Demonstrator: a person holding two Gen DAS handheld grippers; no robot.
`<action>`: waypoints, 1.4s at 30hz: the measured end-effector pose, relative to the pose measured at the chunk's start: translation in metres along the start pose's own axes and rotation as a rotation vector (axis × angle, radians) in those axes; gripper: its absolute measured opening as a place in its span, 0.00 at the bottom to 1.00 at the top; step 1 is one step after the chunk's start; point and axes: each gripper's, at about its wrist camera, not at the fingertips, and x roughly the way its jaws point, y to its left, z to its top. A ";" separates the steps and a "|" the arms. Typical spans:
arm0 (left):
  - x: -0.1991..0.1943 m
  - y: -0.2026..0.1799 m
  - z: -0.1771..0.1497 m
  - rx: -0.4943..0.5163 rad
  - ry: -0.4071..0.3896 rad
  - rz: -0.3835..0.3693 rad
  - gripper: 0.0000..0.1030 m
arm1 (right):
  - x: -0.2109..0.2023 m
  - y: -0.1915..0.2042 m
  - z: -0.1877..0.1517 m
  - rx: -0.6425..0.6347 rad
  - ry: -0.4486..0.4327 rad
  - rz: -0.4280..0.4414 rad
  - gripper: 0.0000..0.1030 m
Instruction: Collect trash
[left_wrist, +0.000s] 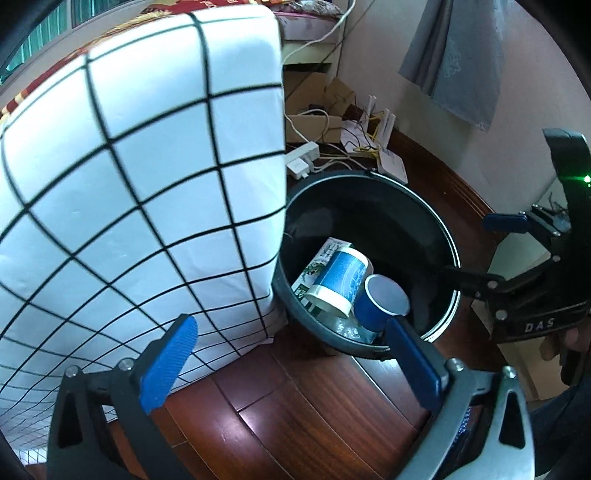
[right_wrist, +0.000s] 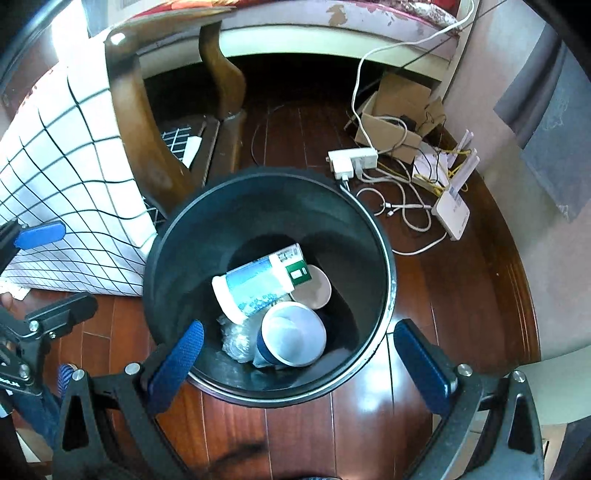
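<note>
A black round trash bin (right_wrist: 177, 258) stands on the wooden floor; it also shows in the left wrist view (left_wrist: 369, 221). Inside lie a white and blue tub (right_wrist: 255, 284), a blue paper cup (right_wrist: 291, 338), a green and white carton (right_wrist: 295, 267), a round lid (right_wrist: 314, 290) and crumpled clear plastic (right_wrist: 236, 339). The tub (left_wrist: 341, 282) and cup (left_wrist: 382, 301) show in the left wrist view too. My right gripper (right_wrist: 295, 354) is open and empty just above the bin's near rim. My left gripper (left_wrist: 291, 354) is open and empty beside the bin.
A white cloth with a black grid (left_wrist: 140, 184) hangs left of the bin over a wooden chair (right_wrist: 133, 122). A power strip (right_wrist: 352, 160), cables, a cardboard box (right_wrist: 391, 122) and a white router (right_wrist: 452, 210) lie on the floor behind it.
</note>
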 end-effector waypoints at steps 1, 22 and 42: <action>-0.002 0.000 0.000 -0.002 -0.004 0.001 0.99 | -0.004 0.001 0.001 0.000 -0.005 -0.001 1.00; -0.142 0.006 -0.006 -0.015 -0.177 0.060 0.99 | -0.168 0.052 0.002 0.023 -0.173 -0.107 1.00; -0.261 -0.015 -0.023 -0.001 -0.367 0.129 0.99 | -0.321 0.079 -0.027 0.084 -0.392 -0.151 1.00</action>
